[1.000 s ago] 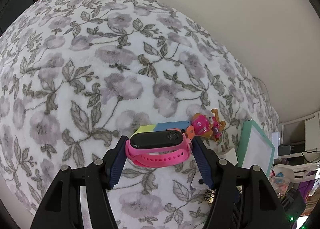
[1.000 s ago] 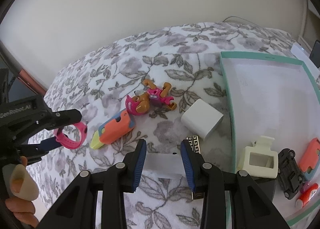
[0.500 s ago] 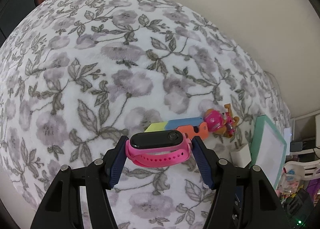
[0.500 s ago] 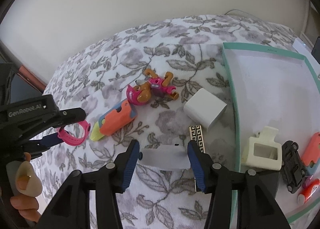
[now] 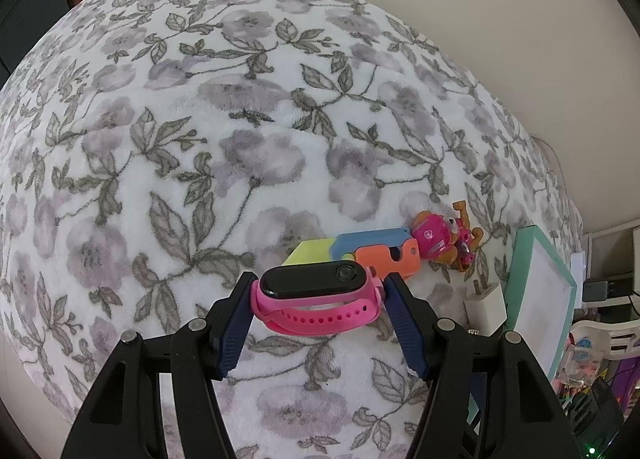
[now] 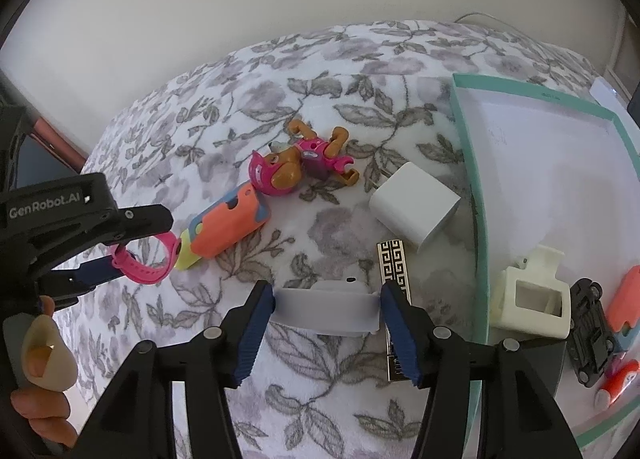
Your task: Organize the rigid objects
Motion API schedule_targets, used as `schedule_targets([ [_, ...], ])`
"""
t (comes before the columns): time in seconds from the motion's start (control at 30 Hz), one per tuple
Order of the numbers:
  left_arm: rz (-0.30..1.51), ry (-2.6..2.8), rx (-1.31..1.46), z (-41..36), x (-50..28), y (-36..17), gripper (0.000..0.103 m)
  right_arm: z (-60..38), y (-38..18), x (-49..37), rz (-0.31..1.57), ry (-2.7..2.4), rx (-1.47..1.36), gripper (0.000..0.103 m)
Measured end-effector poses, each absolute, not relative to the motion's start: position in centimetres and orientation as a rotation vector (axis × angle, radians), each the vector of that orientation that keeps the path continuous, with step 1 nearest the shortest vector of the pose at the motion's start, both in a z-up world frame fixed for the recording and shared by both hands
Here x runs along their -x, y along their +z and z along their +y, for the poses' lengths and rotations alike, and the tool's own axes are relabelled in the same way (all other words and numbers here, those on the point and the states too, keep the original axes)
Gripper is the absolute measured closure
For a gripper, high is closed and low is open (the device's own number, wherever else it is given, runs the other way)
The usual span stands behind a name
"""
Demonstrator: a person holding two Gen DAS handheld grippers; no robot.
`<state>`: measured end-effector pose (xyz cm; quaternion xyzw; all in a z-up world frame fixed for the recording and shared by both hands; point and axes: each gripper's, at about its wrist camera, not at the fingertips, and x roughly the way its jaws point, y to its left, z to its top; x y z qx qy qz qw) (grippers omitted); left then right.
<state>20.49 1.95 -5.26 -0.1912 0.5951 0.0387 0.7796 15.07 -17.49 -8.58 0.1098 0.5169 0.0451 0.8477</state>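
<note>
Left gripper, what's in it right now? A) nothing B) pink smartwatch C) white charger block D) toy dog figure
B: the left gripper is shut on the pink smartwatch, strap between the pads; the white charger block and toy dog figure lie on the blanket.

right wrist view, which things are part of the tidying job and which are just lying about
Job: pink watch in left gripper; white strip between right gripper fingers; dog toy; orange toy; charger; patterned bar; tray.

Lying about: floral blanket; clutter beyond the bed.
</note>
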Motion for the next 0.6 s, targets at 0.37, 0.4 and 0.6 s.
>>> schedule_targets([
  [0.37, 1.285, 0.082, 0.407, 1.9, -20.51, -5.15, 0.037, -17.26, -8.48, -14.91, 1.097, 0.094, -0.212, 0.046],
  [0.4, 1.284, 0.082, 0.406, 1.91, -20.51, -5.13, 0.037, -17.31, -8.44, -14.91, 1.095, 0.095, -0.214, 0.048],
  [0.6, 1.277, 0.077, 0.401, 1.98, -20.4, -4.89, 0.037, -17.17, -8.28, -14.86, 1.096, 0.103, -0.212, 0.048],
])
